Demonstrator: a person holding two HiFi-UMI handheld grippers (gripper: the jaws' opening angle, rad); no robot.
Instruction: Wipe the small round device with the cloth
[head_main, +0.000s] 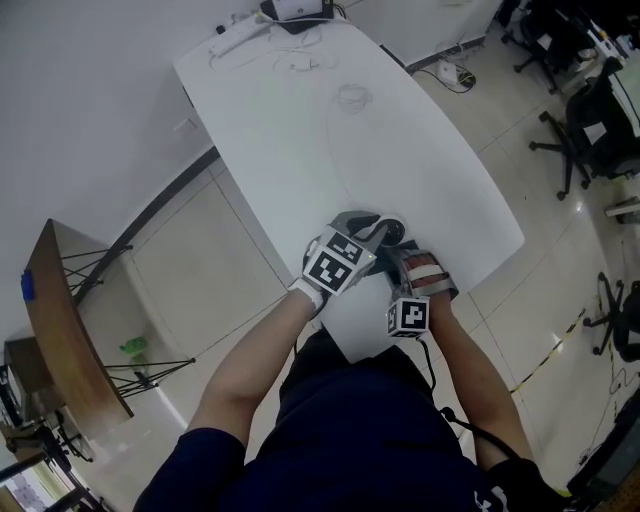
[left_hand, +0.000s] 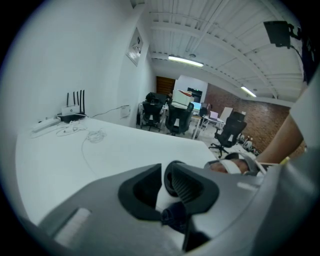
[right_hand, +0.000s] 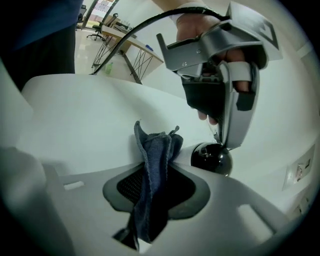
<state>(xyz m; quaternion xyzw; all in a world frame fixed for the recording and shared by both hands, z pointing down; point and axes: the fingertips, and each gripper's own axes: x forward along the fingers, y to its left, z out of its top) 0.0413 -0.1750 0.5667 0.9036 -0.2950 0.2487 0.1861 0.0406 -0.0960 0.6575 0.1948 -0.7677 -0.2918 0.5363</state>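
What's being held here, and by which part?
Right gripper pinches the blue cloth mid-length, one end sticking up past the jaws. Left gripper is at the round device; grip unclear.

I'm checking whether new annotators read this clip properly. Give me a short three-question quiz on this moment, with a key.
1. Multiple choice: what do the jaws of the right gripper pinch? A) a dark blue cloth B) a white cable C) nothing
2. True or false: the black round device lies on the floor.
3. Short answer: in the right gripper view, which gripper reaches down to the device from above?

Key
1. A.
2. False: it sits on the white table.
3. The left gripper.
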